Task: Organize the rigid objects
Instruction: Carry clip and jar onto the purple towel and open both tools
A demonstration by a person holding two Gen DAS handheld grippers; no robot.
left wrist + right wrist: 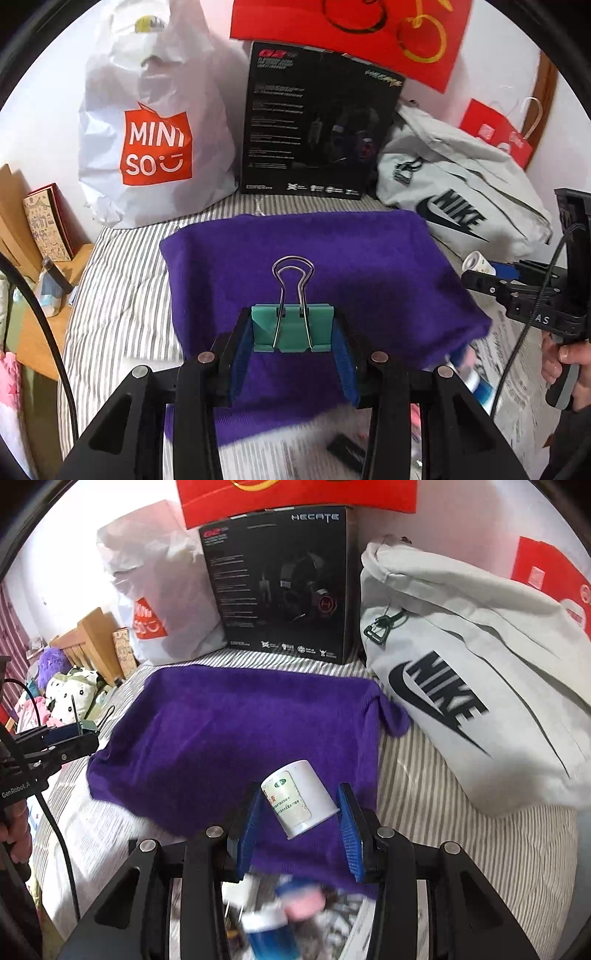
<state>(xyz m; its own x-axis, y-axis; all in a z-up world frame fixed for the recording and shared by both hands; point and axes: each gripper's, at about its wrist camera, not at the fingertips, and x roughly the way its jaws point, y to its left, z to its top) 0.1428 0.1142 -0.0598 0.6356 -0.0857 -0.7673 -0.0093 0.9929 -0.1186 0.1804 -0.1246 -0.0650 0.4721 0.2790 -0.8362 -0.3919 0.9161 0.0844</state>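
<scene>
Nearest, in the left wrist view: left gripper, black arms with blue ribbed pads, clamped on a teal metal binder clip, boxy, its silver wire loops standing up and away. In the right wrist view: right gripper, same blue pads, pinching a small white plastic cylindrical jar with a printed green label, tilted, held at its sides. Below, blurred: a blue-and-white tube-like item, pink blob beside it, on printed newspaper.

Just beyond both: a soft, fuzzy purple towel, roughly rectangular, spread flat over grey-and-white striped bedding.

Far left: a crinkled white plastic shopping bag with an orange logo. Far centre: an upright glossy black cardboard headset box. Far right: a slumped pale grey fabric drawstring bag with black lettering. Above the box: a red paper bag with gold rings.
</scene>
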